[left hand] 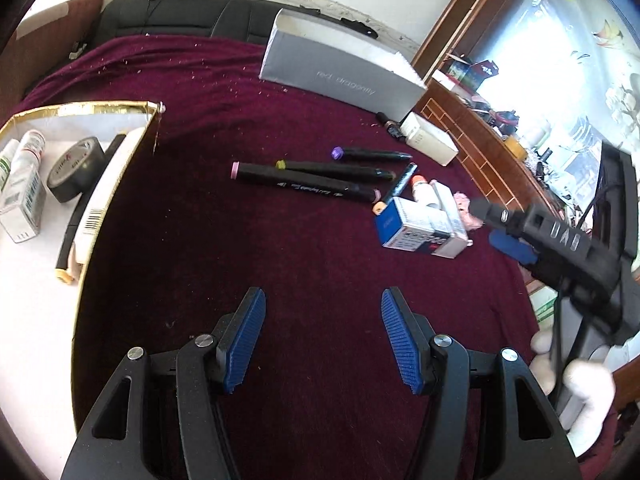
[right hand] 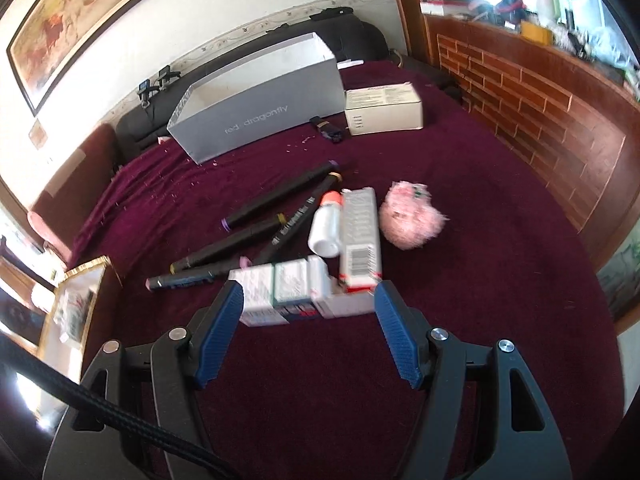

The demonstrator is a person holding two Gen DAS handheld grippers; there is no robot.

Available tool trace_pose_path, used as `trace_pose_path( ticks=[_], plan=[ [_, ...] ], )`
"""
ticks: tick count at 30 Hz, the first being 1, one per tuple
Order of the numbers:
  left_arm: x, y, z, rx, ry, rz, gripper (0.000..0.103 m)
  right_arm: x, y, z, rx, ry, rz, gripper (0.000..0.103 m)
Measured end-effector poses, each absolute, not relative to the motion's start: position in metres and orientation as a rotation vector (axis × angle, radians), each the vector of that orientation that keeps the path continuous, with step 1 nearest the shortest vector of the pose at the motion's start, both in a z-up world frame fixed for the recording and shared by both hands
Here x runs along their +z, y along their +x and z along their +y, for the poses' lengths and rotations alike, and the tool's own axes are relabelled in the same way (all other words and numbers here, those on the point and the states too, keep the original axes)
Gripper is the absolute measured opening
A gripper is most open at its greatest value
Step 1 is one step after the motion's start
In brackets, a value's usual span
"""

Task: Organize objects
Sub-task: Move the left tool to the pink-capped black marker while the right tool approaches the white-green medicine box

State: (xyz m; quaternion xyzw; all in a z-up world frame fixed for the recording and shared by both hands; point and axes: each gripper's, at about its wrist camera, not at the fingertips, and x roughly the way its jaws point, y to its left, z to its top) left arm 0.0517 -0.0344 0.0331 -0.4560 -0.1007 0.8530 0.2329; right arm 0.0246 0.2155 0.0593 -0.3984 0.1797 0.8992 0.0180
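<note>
On the maroon cloth (left hand: 304,280) lie three black markers (left hand: 304,186) and a cluster of small cartons. My right gripper (right hand: 308,296) is open, its blue pads (right hand: 218,336) flanking the near end of a blue-and-white carton (right hand: 280,296) without clearly pressing it. Behind that carton lie a white-and-red carton (right hand: 360,240), an orange-capped white bottle (right hand: 326,228) and a pink fluffy ball (right hand: 412,216). My left gripper (left hand: 323,300) hangs open and empty over bare cloth, short of the markers. From the left wrist view the right gripper (left hand: 496,226) comes in beside the blue-and-white carton (left hand: 420,232).
A gold-rimmed box (left hand: 120,106) on the left holds a roll of dark tape (left hand: 76,168), small bottles and cartons. A grey shoe box (left hand: 340,68) stands open at the back, a white carton (left hand: 430,140) beside it. Brick-patterned wood panelling (right hand: 540,112) borders the right.
</note>
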Motion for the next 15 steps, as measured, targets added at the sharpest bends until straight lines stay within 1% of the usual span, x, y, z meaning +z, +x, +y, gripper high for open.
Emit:
trace_pose_path(
  ticks=[3,5,7,9,12,14,15],
  plan=[
    [0.022,0.048,-0.032,2.337,-1.28,-0.268,0.054,0.06,0.001,0.211,2.821,-1.267,0.687,0.067],
    [0.013,0.046,-0.03,2.349,-1.299,-0.24,0.054,0.06,-0.012,0.205,2.839,-1.293,0.719,0.067],
    [0.014,0.047,-0.03,2.372,-1.278,-0.215,0.054,0.06,-0.031,0.195,2.858,-1.334,0.701,0.067],
    [0.013,0.046,-0.03,2.375,-1.256,-0.218,0.055,0.056,-0.05,0.184,2.856,-1.389,0.643,0.067],
    [0.012,0.047,-0.033,2.368,-1.213,-0.254,0.061,0.05,-0.07,0.174,2.845,-1.467,0.609,0.067],
    [0.012,0.046,-0.03,2.355,-1.201,-0.25,0.068,0.046,-0.082,0.167,2.836,-1.531,0.597,0.067],
    [0.012,0.047,-0.029,2.351,-1.198,-0.244,0.07,0.043,-0.087,0.163,2.833,-1.575,0.606,0.067]
  ],
)
